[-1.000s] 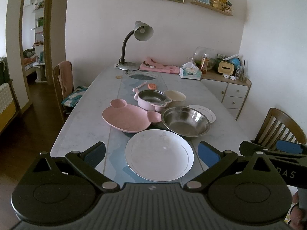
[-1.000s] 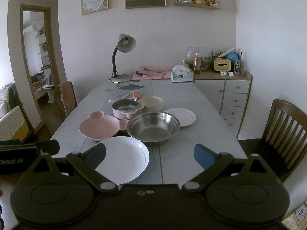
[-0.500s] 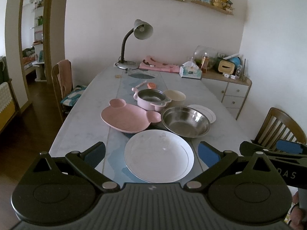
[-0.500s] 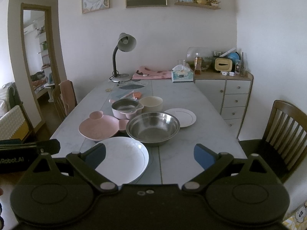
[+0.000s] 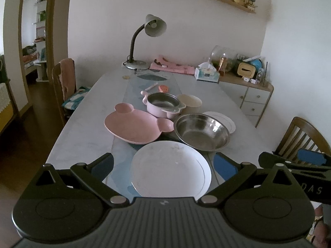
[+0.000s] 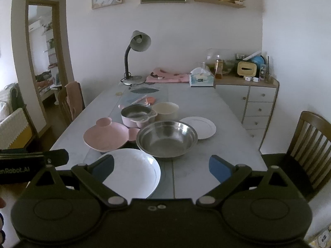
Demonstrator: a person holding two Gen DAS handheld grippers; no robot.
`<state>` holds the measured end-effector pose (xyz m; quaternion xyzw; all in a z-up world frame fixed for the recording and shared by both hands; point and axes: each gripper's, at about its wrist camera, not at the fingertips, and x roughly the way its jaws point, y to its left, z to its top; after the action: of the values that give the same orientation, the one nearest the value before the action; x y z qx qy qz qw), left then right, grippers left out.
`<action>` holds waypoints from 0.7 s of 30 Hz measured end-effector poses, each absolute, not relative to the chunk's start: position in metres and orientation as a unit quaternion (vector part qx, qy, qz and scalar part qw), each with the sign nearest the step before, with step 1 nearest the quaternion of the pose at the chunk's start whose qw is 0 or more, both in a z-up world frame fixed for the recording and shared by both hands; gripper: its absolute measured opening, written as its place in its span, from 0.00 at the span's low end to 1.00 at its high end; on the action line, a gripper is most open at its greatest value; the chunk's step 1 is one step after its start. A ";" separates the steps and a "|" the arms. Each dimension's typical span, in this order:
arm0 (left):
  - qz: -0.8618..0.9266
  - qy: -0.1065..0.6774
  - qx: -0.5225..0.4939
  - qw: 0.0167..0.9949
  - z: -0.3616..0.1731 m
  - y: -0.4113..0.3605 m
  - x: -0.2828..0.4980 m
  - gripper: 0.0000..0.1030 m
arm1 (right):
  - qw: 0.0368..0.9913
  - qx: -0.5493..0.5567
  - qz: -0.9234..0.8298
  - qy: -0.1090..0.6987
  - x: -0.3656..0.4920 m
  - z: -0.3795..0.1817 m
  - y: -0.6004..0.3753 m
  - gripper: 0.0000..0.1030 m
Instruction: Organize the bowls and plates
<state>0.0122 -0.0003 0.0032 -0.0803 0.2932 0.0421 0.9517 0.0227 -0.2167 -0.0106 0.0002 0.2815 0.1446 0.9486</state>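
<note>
A large white plate (image 5: 170, 168) (image 6: 132, 171) lies at the table's near edge. Behind it are a pink bear-shaped plate (image 5: 134, 126) (image 6: 105, 135), a steel bowl (image 5: 201, 132) (image 6: 166, 138), a pink pot (image 5: 162, 105) (image 6: 137, 115), a cream bowl (image 5: 191, 103) (image 6: 166, 110) and a small white plate (image 5: 225, 121) (image 6: 199, 127). My left gripper (image 5: 163, 165) is open and empty above the large white plate's near side. My right gripper (image 6: 161, 165) is open and empty, right of that plate and in front of the steel bowl.
A desk lamp (image 5: 144, 41), a pink cloth (image 5: 171, 67) and a tissue box (image 5: 206, 74) stand at the table's far end. Wooden chairs stand at the left (image 5: 64, 82) and right (image 6: 310, 142). A drawer cabinet (image 6: 254, 101) is at the back right.
Both grippers have crept slightly forward and stay open. The dishes have not moved.
</note>
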 end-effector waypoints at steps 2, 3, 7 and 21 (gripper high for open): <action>0.045 0.285 -0.072 0.955 -0.002 0.001 0.019 1.00 | 0.949 -0.001 0.147 0.280 0.031 -0.013 -0.217 0.95; 0.048 0.281 -0.063 0.956 -0.005 0.001 0.023 1.00 | 0.949 -0.001 0.147 0.280 0.035 -0.015 -0.217 0.95; 0.063 0.290 -0.043 0.954 -0.025 0.007 0.045 1.00 | 0.943 -0.007 0.154 0.294 0.063 -0.032 -0.215 0.92; 0.059 0.423 -0.068 0.902 -0.106 0.046 0.137 0.72 | 0.874 -0.035 0.186 0.447 0.163 -0.139 -0.190 0.50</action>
<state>0.1371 0.0456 -0.1058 -0.0678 0.4227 0.0588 0.9018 0.1627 -0.1903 -0.1388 -0.0352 0.4471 0.1860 0.8742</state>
